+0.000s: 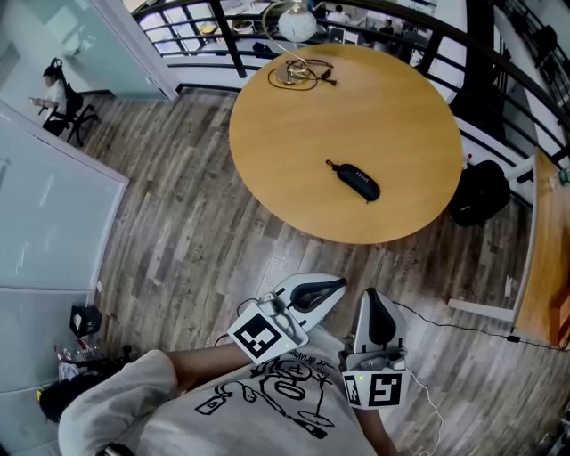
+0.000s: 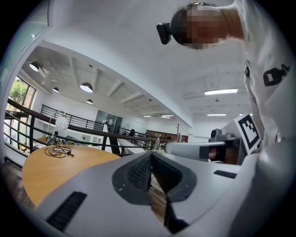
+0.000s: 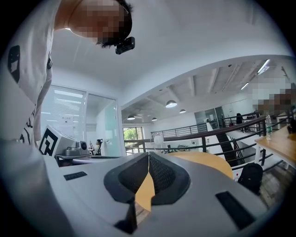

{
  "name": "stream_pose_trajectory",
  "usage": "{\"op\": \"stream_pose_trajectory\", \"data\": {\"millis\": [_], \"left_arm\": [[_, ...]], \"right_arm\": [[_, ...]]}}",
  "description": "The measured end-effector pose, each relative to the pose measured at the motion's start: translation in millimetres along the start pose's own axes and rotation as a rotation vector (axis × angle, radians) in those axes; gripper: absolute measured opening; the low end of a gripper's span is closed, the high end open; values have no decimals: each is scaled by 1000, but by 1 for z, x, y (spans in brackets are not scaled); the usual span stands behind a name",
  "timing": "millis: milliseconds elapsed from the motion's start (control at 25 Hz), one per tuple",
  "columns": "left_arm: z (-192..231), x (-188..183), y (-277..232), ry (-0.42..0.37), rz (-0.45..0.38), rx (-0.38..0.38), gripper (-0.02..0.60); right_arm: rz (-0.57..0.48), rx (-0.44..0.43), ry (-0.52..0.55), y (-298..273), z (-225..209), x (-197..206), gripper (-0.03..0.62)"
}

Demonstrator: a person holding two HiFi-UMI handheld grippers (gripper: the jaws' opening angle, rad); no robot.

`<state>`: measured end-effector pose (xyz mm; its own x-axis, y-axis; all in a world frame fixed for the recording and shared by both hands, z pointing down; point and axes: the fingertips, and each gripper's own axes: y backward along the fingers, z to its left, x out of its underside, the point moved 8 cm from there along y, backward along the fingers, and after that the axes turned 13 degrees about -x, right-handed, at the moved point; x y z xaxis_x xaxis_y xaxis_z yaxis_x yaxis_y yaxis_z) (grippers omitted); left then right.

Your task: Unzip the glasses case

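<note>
Currently both grippers are held close to the body, level and side by side, well apart from the round worktop (image 1: pixel 392 107); this is judged a ready carry, since nothing is within reach. The left gripper (image 1: pixel 331 287) is seen closed: in the left gripper view its ribbed pads (image 2: pixel 138 173) meet at the tip, only floor shows through the slit below them, and nothing is held. The right gripper (image 1: pixel 374 301) is likewise closed and empty, its pads (image 3: pixel 162 173) pressed together with the worktop's wood colour showing behind. The glasses case (image 1: pixel 357 182), dark and oblong, is laid flat on the worktop, toward the near right part of the top but clear of the rim, on a slant with one end toward the upper left. A small tab (image 1: pixel 330 164) is seen at that end; it is taken for the zip pull, though it is too small to be sure. The case looks zipped shut as far as can be told, so the task is judged not yet begun. A coil of cable (image 1: pixel 298 73) is left at the far edge, well apart from the case, near a white globe lamp (image 1: pixel 296 22). Bare wood is found all round the case, so room is given for one gripper to pin it and the other to draw the zip. Open wooden floor (image 1: pixel 196 223) lies between the person and the worktop. A black backpack (image 1: pixel 481 191) is set on the floor just beside the worktop's right rim, and a second desk (image 1: pixel 545 258) stands further right; an approach from the near left is judged the freer.
</note>
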<state>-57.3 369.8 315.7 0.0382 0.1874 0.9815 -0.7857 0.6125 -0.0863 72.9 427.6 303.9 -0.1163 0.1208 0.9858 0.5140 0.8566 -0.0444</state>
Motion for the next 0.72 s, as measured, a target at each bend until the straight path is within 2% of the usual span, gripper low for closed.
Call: {"op": "stream_pose_trajectory", "data": {"millis": [320,720], "left_arm": [[-37,9,-8,-20,5,-12,6],[-30,6,-14,-19,2,-55,6]], "right_arm": [[-9,-11,-9,32,-12,6,22],[-9,-40,-15,23,-22,5,22]]}}
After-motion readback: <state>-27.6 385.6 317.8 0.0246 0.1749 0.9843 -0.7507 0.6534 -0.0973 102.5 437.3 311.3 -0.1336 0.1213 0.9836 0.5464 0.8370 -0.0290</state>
